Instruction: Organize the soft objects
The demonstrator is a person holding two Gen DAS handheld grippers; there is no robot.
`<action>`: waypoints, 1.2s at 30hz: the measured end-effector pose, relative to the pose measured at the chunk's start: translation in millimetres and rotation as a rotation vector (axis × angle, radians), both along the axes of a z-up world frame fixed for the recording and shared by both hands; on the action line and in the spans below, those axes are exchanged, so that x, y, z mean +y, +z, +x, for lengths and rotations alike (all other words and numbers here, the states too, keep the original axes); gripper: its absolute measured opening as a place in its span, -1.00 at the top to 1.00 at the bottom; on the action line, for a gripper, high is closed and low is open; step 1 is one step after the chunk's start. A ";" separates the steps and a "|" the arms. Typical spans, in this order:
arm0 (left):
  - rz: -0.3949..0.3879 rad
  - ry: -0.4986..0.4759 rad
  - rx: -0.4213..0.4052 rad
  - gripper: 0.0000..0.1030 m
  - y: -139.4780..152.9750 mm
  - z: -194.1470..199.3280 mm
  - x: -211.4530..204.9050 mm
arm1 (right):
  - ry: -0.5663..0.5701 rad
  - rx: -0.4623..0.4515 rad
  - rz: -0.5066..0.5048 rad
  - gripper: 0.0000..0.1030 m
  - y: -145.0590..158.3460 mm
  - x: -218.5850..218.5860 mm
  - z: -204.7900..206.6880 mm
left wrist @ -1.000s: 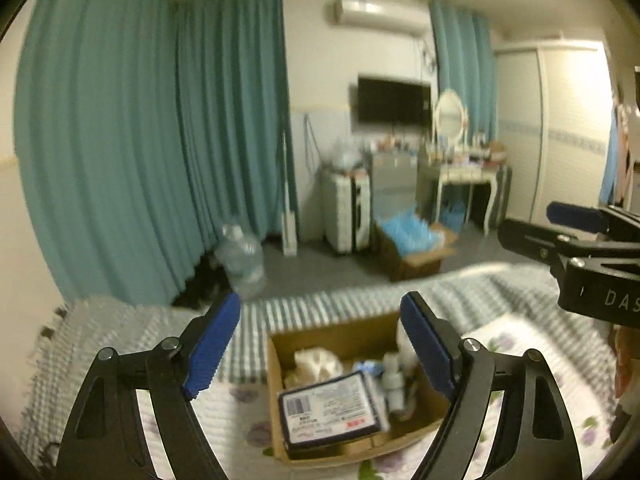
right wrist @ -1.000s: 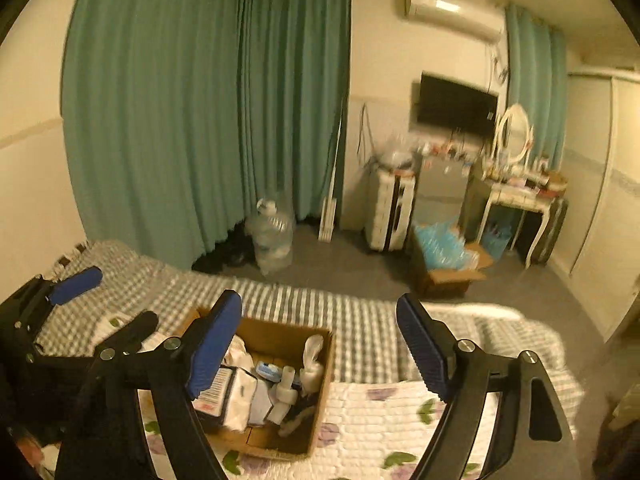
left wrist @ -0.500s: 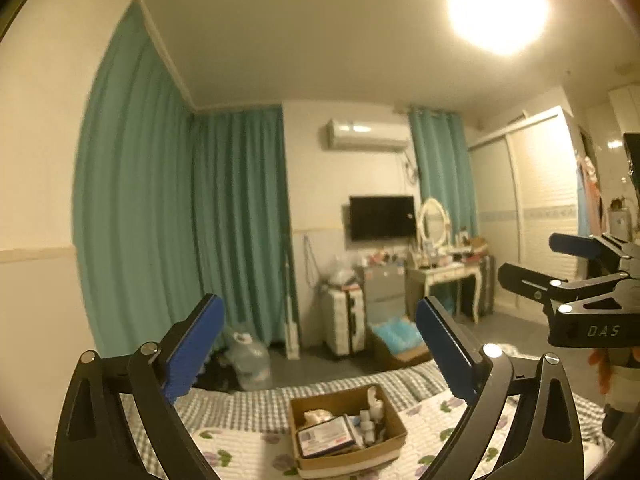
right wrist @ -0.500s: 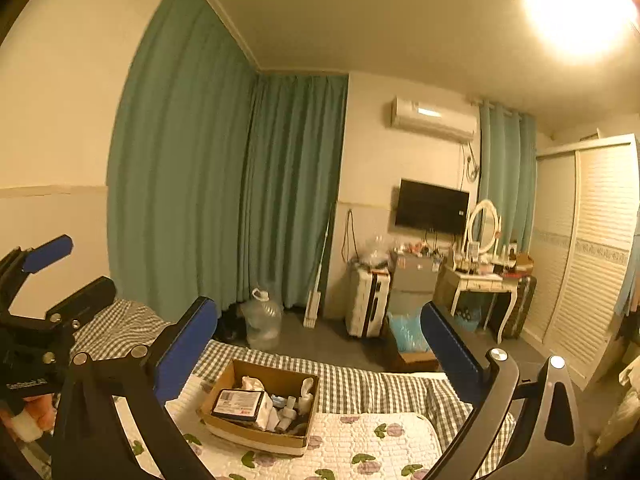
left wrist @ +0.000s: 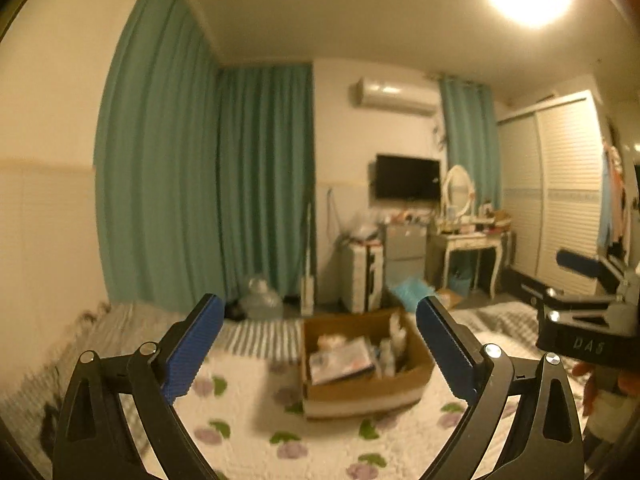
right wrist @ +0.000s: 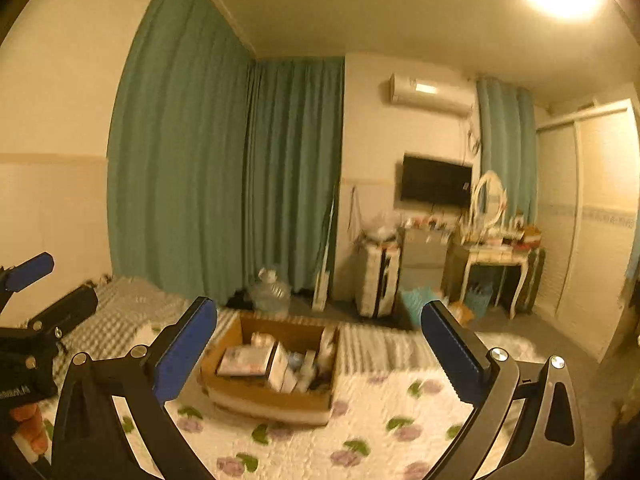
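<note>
Brown cardboard box of jumbled items sits on the floral quilt, beyond both wide-spread, empty grippers: left, right.

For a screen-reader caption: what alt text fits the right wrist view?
An open gripper faces a cardboard box of small items on a floral quilt. Behind: teal curtains, wall TV, dressing table.
</note>
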State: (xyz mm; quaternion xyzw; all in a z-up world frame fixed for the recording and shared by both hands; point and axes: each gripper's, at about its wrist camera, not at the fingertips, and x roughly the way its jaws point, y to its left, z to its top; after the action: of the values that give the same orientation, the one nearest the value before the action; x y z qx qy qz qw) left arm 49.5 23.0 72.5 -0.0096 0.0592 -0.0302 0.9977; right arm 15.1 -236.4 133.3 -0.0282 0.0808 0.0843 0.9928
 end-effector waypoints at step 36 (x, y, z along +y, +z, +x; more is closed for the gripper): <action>0.013 0.023 0.178 -0.92 -87.5 27.2 -10.1 | 0.009 0.188 0.007 -0.99 -108.3 0.0 55.8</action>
State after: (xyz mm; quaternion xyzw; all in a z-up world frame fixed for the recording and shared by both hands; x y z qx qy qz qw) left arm 76.7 12.9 -15.0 -0.0066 0.1475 -0.0175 0.9889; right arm 70.9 -236.4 25.0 -0.0169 0.1730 0.0912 0.9805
